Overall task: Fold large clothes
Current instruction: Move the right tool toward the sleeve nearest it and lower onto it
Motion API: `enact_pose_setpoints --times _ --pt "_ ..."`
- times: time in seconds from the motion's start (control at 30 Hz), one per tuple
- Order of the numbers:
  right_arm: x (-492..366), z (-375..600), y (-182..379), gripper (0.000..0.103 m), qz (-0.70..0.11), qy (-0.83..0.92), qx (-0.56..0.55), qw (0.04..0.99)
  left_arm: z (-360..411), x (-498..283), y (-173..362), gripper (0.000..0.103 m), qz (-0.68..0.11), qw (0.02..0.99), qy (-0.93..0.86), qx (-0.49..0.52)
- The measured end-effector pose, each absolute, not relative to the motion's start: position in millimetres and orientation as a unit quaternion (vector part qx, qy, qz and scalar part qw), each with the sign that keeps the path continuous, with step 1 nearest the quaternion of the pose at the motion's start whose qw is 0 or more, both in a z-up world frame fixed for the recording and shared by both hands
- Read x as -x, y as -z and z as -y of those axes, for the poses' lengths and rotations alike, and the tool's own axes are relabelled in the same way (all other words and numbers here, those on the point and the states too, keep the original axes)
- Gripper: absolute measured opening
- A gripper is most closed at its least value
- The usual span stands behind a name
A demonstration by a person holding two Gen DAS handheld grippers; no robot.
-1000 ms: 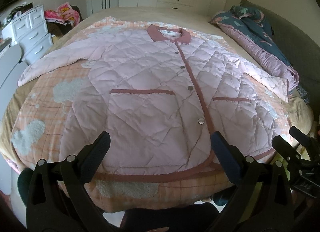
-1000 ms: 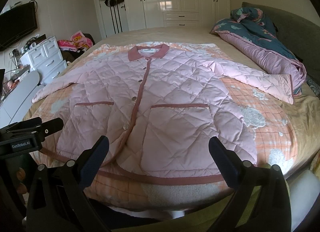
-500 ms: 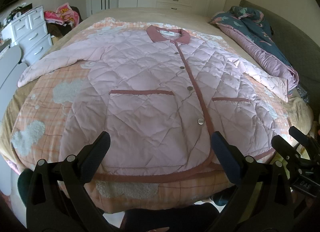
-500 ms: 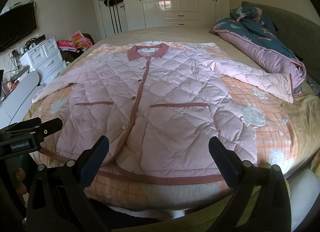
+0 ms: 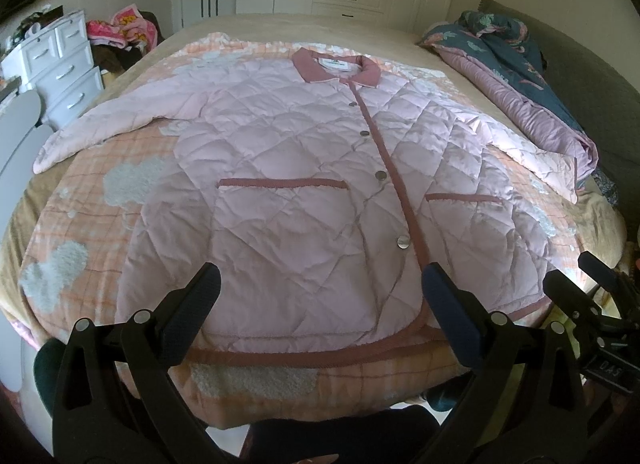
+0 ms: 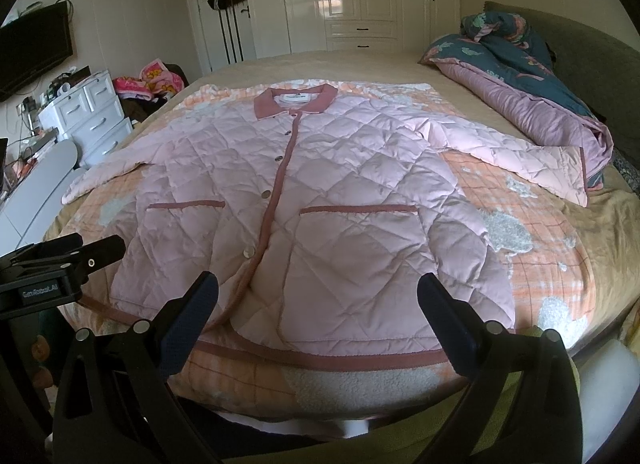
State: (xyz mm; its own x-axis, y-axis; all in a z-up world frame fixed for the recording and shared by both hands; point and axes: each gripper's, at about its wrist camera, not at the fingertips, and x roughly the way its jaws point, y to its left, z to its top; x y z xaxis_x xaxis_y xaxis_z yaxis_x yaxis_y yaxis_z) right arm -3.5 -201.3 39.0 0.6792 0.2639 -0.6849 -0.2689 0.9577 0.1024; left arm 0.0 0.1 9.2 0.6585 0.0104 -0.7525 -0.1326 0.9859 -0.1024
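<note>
Nothing had visibly moved since the earlier frames. Both the left gripper [image 5: 320, 296] and right gripper [image 6: 316, 300] hovered low in frame with jaws spread wide, holding nothing. Filling mid-frame, the pink quilted jacket [image 5: 304, 192] lay flat, buttoned, sleeves outstretched, on the bed [image 6: 600, 224].

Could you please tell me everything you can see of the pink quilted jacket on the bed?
The pink quilted jacket lies flat, front up, on an orange checked blanket covering the bed. It looks padded, with diamond stitching, a darker rose collar, placket, hem trim and two pocket edges. Four metallic snaps show, and it appears closed. Both sleeves spread outward; one cuff reaches the purple duvet. Neither gripper touches it.
</note>
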Motion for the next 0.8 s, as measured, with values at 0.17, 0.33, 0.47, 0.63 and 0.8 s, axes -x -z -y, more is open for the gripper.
enact_pose_setpoints --times 0.17,0.33,0.47,0.63,0.8 --pt "2 201 -38 0.099 -0.374 -0.147 0.002 0.916 0 -7 -9 0.094 -0.414 0.906 -0.038 0.076" --pt "-16 195 -42 0.099 -0.376 -0.154 0.006 0.914 -8 -22 -13 0.094 -0.415 0.906 -0.034 0.079" --pt "-34 190 -48 0.099 -0.385 -0.162 -0.001 0.908 -17 -38 -19 0.094 -0.415 0.905 -0.034 0.085" --pt "-57 184 -52 0.099 -0.391 -0.163 -0.001 0.906 -26 -63 -26 0.094 -0.410 0.907 -0.041 0.089" --pt "-84 184 -56 0.099 -0.393 -0.156 -0.005 0.906 -31 -89 -33 0.094 -0.409 0.907 -0.043 0.093"
